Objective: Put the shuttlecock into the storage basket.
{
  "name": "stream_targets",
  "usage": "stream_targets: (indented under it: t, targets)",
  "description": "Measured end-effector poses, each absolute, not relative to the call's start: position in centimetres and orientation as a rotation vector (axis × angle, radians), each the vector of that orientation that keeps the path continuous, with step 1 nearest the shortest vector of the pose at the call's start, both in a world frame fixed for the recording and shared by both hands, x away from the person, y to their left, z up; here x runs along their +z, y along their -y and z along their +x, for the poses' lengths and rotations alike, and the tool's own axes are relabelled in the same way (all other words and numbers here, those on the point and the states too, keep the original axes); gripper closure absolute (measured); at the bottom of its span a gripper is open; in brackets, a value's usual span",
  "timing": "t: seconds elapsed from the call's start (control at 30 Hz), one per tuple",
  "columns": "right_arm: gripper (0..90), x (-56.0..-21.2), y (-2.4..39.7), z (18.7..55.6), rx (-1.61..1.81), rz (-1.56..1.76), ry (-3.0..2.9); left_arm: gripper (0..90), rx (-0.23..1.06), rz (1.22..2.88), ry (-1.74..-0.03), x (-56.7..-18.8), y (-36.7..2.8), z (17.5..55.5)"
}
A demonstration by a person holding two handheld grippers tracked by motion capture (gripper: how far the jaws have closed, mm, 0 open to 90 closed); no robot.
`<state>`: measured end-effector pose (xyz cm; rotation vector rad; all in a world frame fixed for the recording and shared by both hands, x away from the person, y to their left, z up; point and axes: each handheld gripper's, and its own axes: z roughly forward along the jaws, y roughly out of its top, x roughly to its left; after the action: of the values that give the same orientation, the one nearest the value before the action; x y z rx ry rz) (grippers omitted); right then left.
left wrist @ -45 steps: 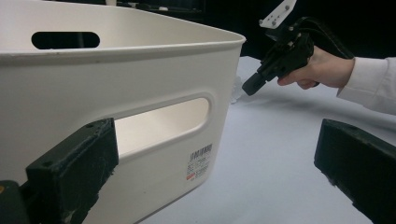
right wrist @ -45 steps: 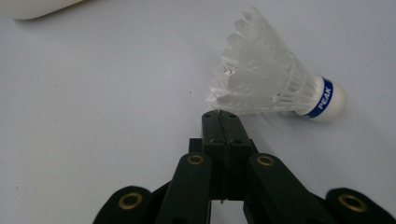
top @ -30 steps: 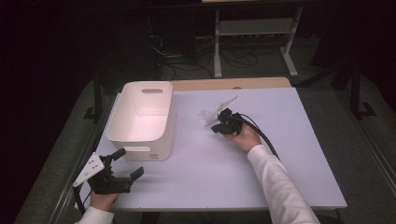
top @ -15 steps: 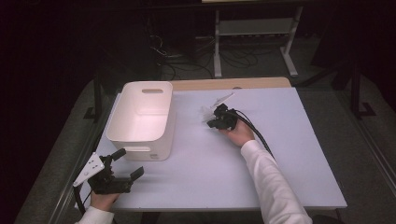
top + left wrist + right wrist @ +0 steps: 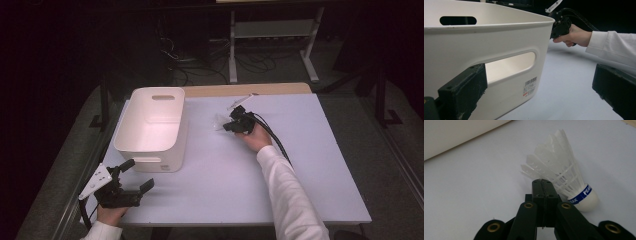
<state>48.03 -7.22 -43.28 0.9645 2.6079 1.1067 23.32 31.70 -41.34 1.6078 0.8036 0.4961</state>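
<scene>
Item: shuttlecock (image 5: pixel 564 182), white feathers, cork base with a blue band, lying on its side on the pale table (image 5: pixel 310 170), a short way to the right of the white bin (image 5: pixel 152 127).

Item: my right gripper (image 5: pixel 541 182), jaws pressed together with nothing between them, tips touching the shuttlecock's feathers on the side away from the bin.

Item: my left gripper (image 5: pixel 135 175), jaws apart and holding nothing, just in front of the bin's near wall.
</scene>
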Motion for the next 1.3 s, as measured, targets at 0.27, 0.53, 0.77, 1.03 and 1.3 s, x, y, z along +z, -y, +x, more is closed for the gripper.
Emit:
stream_targets:
  t: [0.27, 0.53, 0.77, 1.03, 1.3]
  targets:
    - [88.6, -43.5, 7.5, 48.9, 1.108, 1.013, -2.585, 0.0, 0.495, 1.605, -0.804, -41.3, -31.7, 23.3]
    - [88.3, -43.5, 8.0, 49.6, 1.099, 1.037, -2.563, 0.0, 0.495, 1.606, -0.803, -41.3, -31.7, 23.3]
    - [86.9, -43.0, 8.4, 50.1, 1.13, 1.069, -2.535, 0.0, 0.496, 1.599, -0.802, -41.3, -31.7, 23.3]
    - [85.9, -42.2, 9.2, 50.3, 1.16, 1.085, -2.51, 0.0, 0.497, 1.596, -0.799, -41.3, -31.7, 23.3]
    - [77.5, -41.7, 10.1, 50.3, 1.19, 1.084, -2.519, 0.0, 0.496, 1.598, -0.8, -41.3, -31.7, 23.3]
